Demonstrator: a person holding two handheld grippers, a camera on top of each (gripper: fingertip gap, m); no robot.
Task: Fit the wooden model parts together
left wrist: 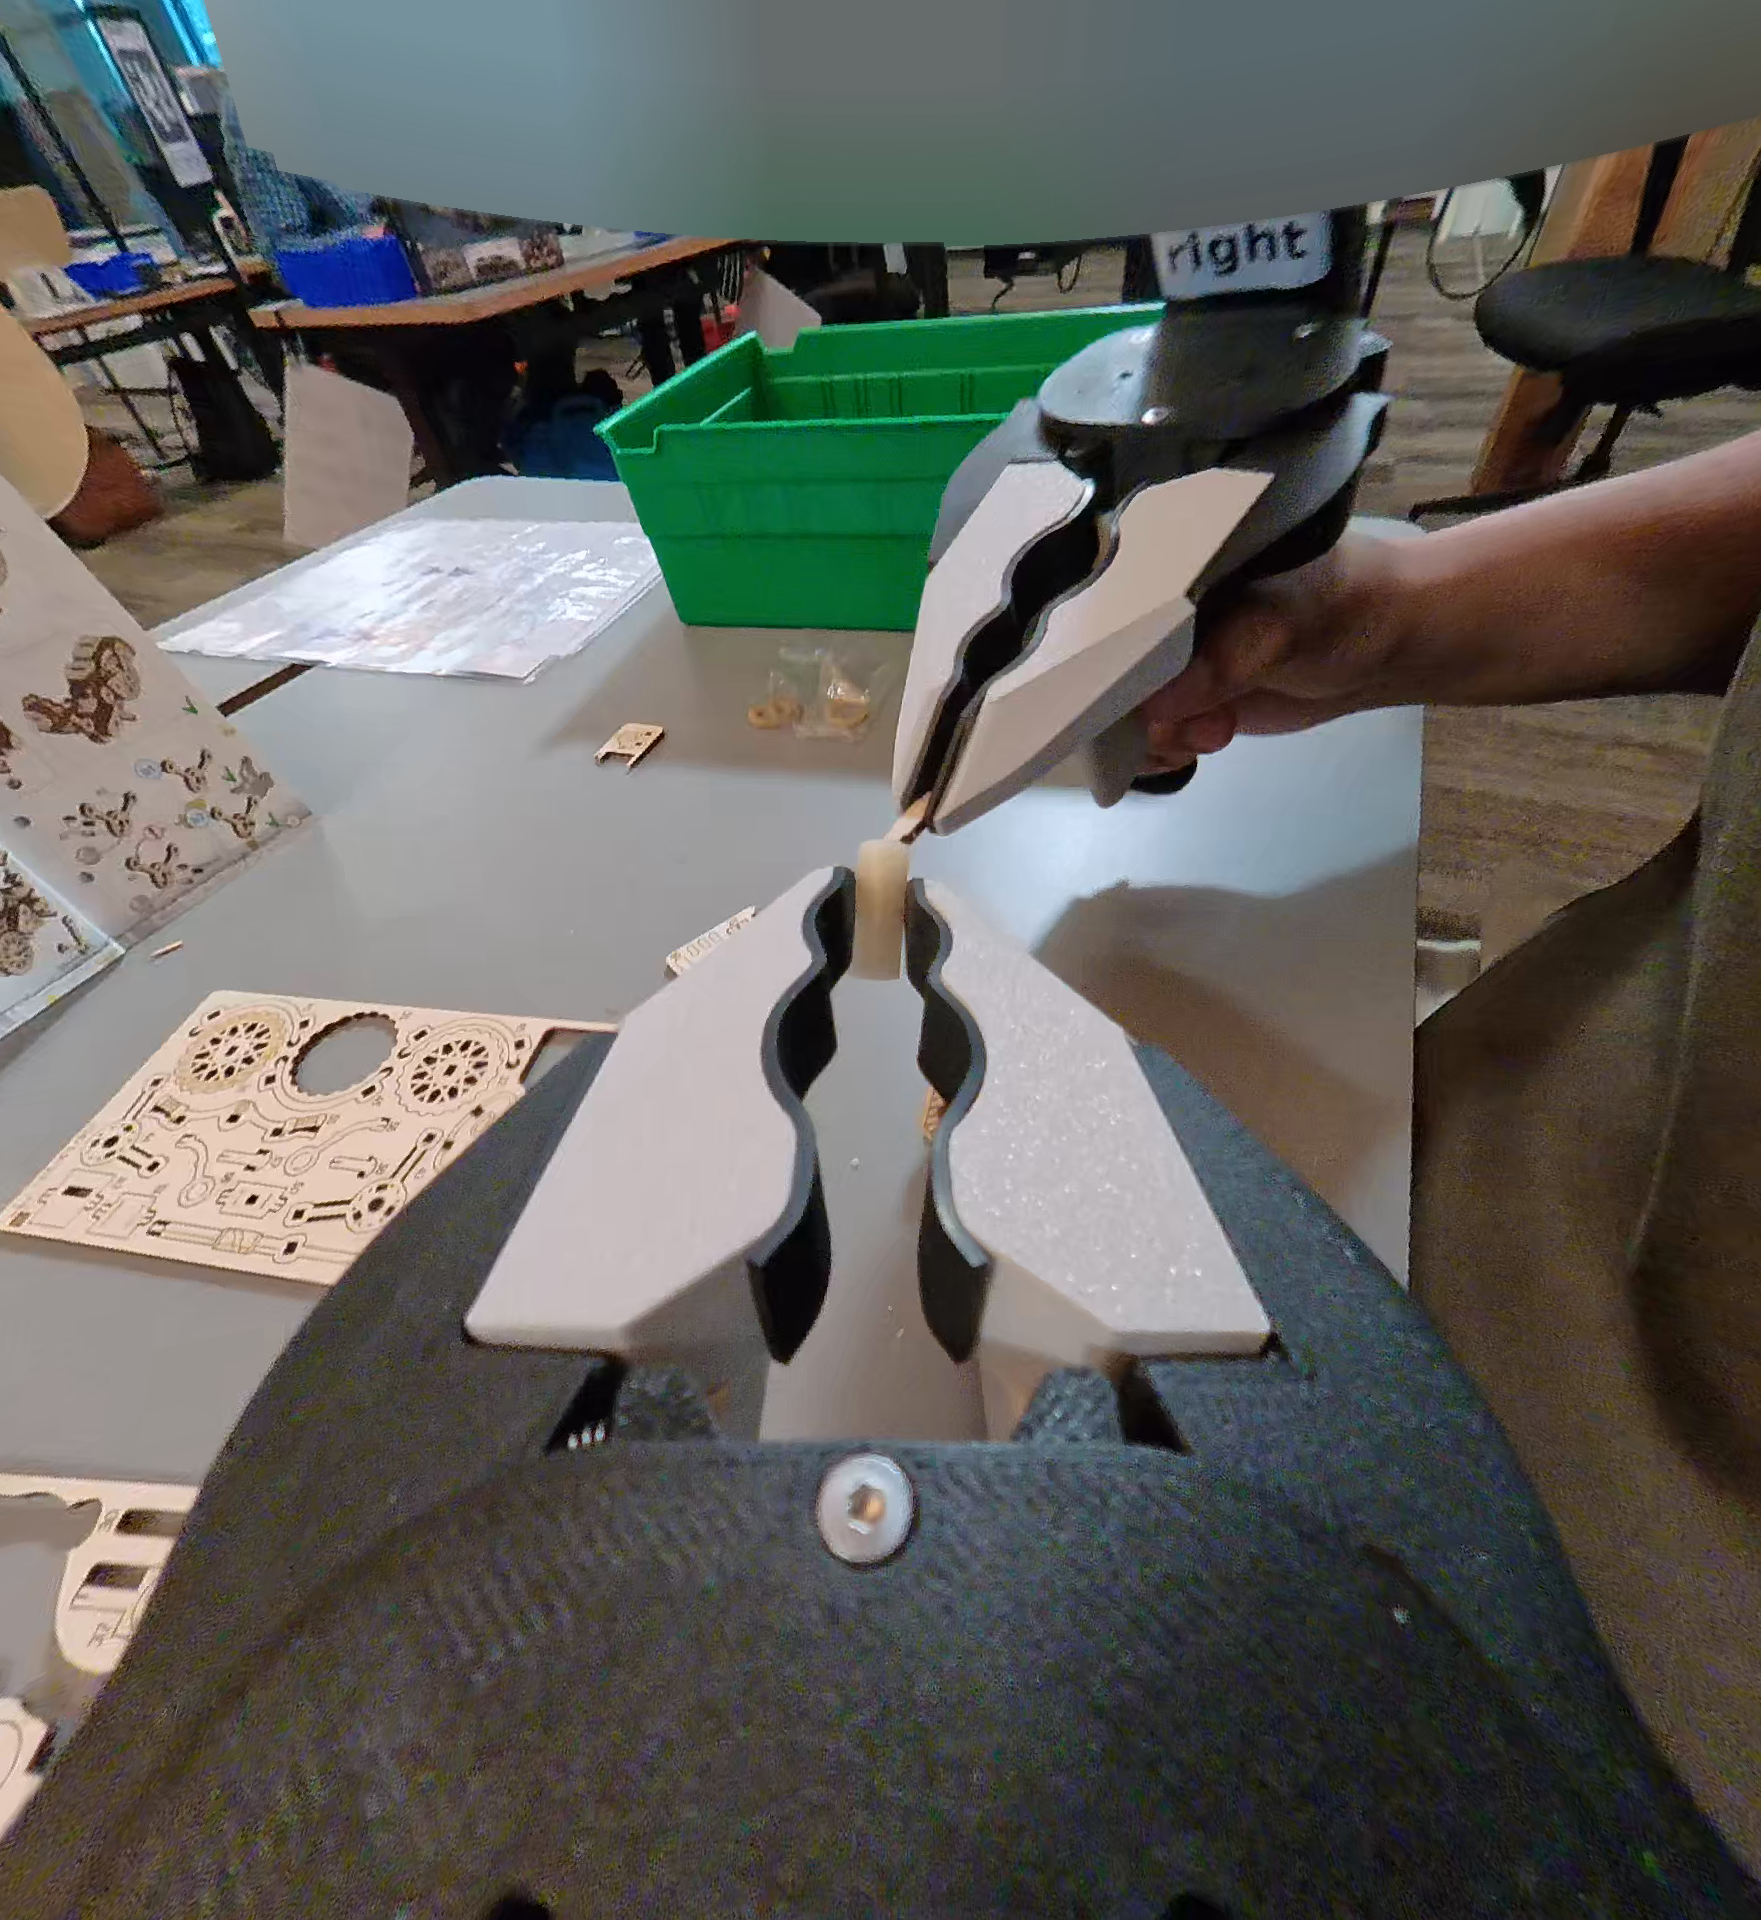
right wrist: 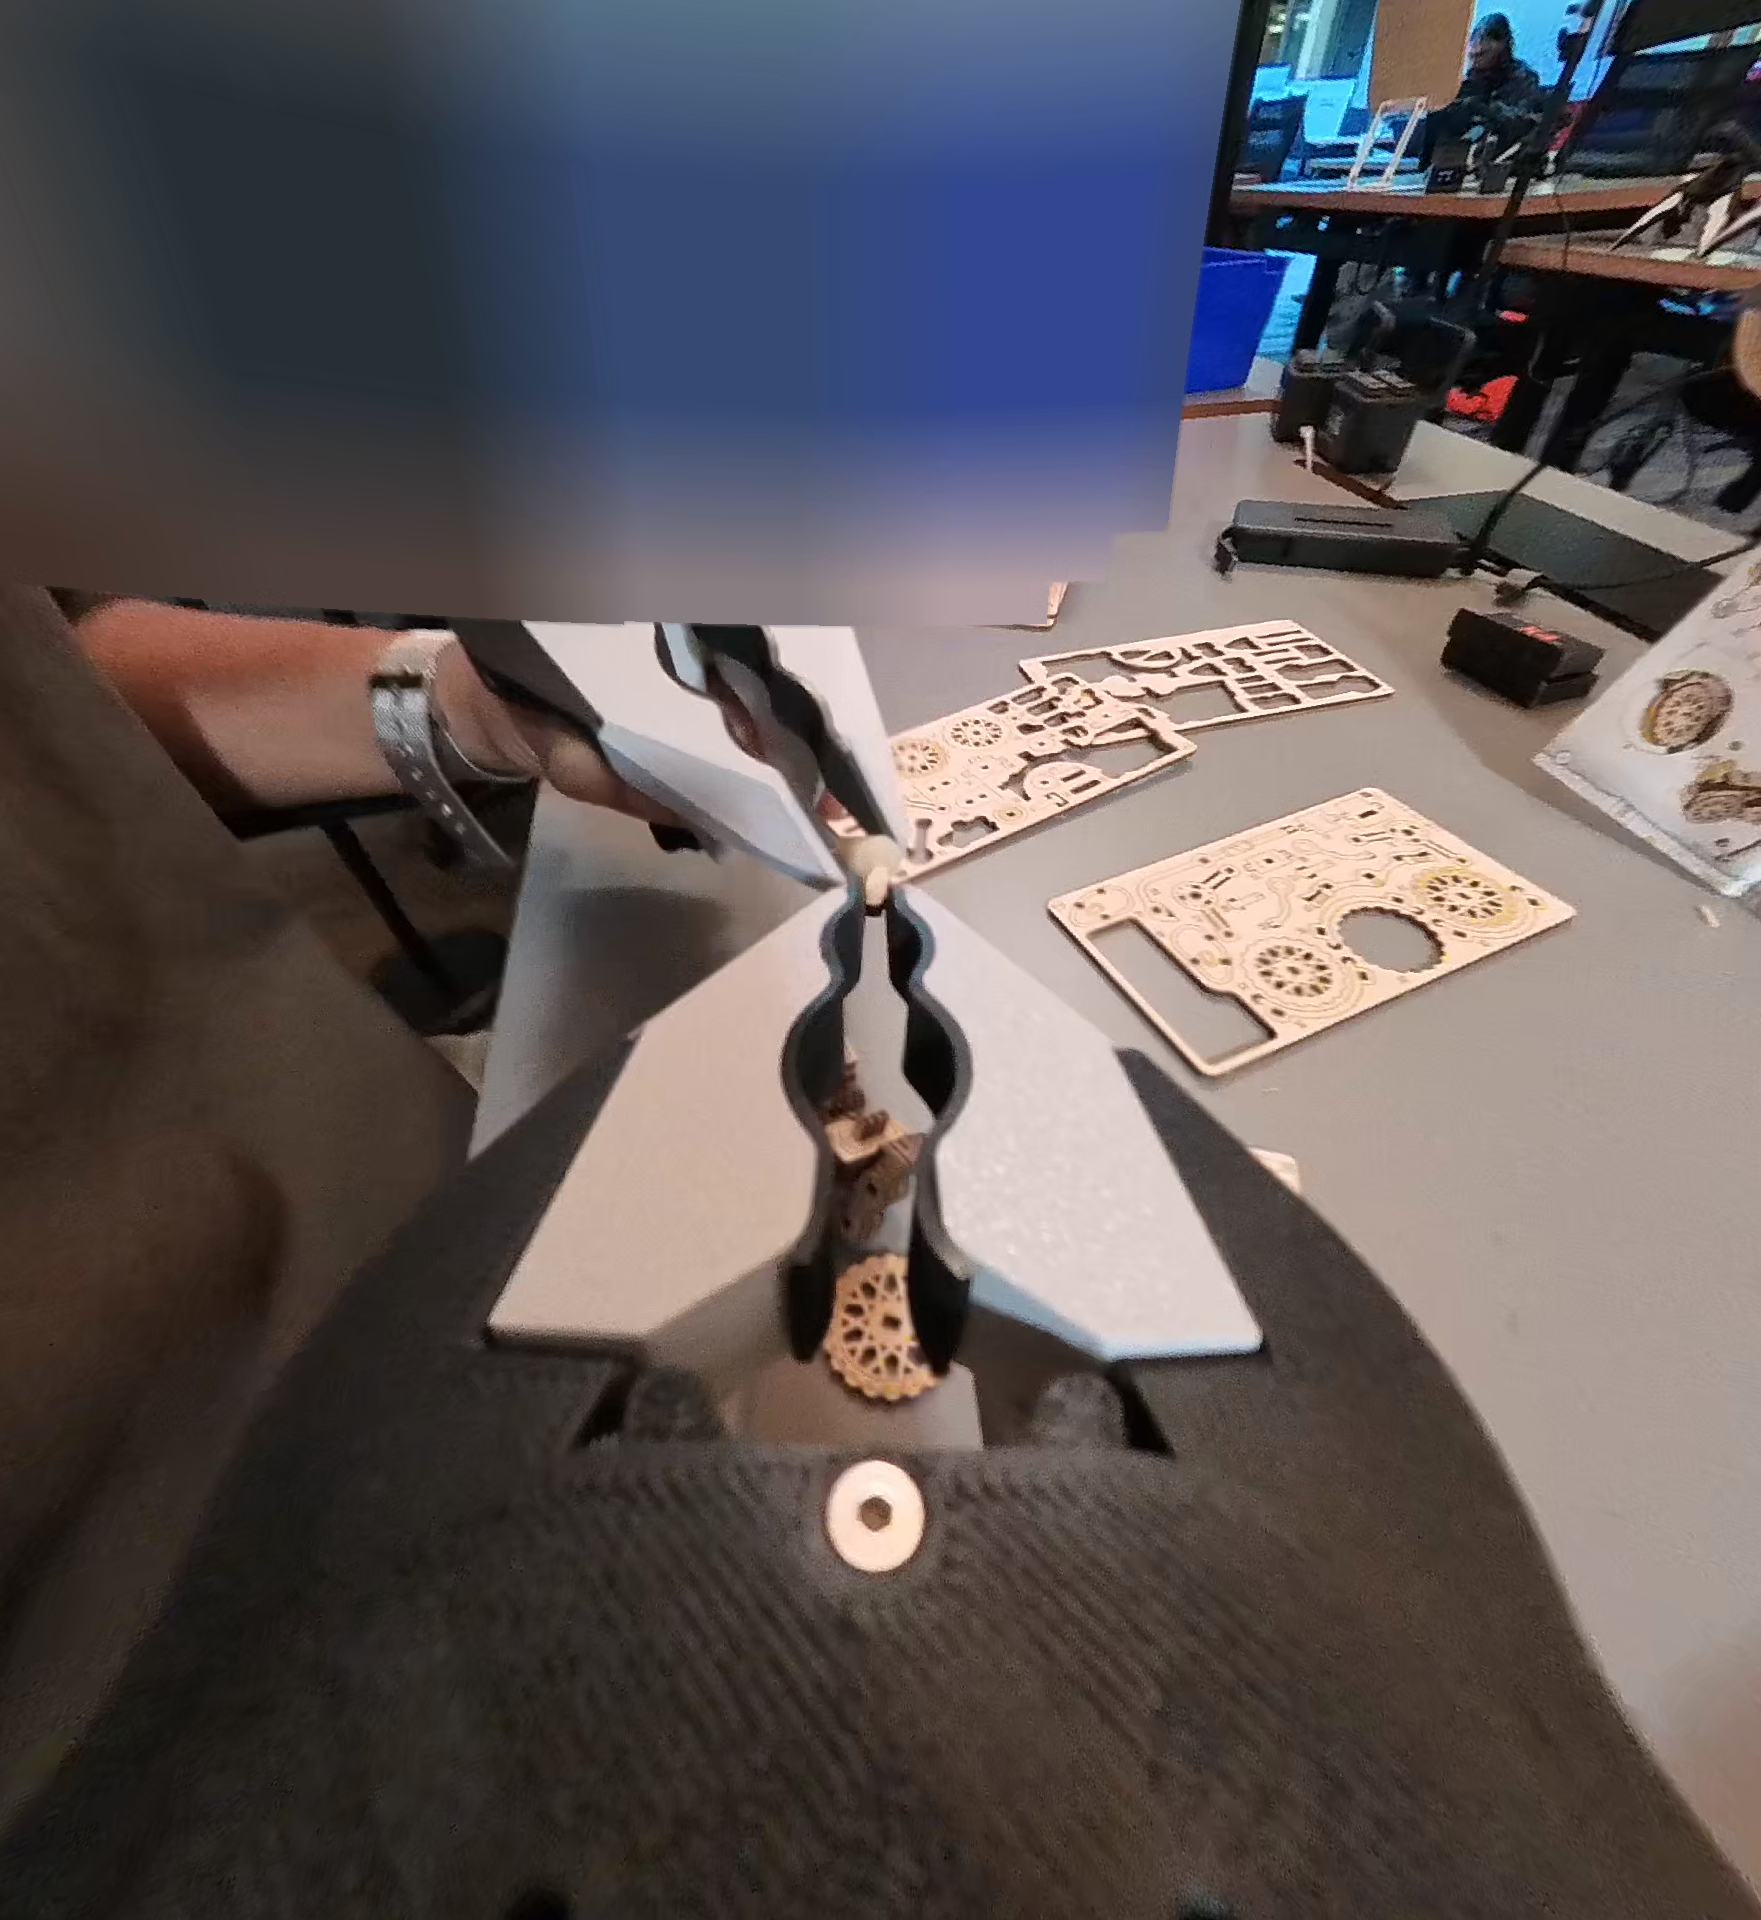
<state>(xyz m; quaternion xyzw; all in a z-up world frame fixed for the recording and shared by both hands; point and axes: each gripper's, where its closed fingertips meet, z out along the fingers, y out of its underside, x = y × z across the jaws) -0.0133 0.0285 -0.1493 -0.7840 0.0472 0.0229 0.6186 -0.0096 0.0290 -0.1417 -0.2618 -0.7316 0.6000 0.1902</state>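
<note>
The left gripper pinched a pale block above the table; the right gripper was closed on a small wooden peg touching it. Beyond lay a bagged part, then a green bin, contents unseen. The right view alone showed a gear below and cut sheets; a label sat on the right gripper.

even indoor light, soft shadows, fisheye edges, fg blurry
</note>
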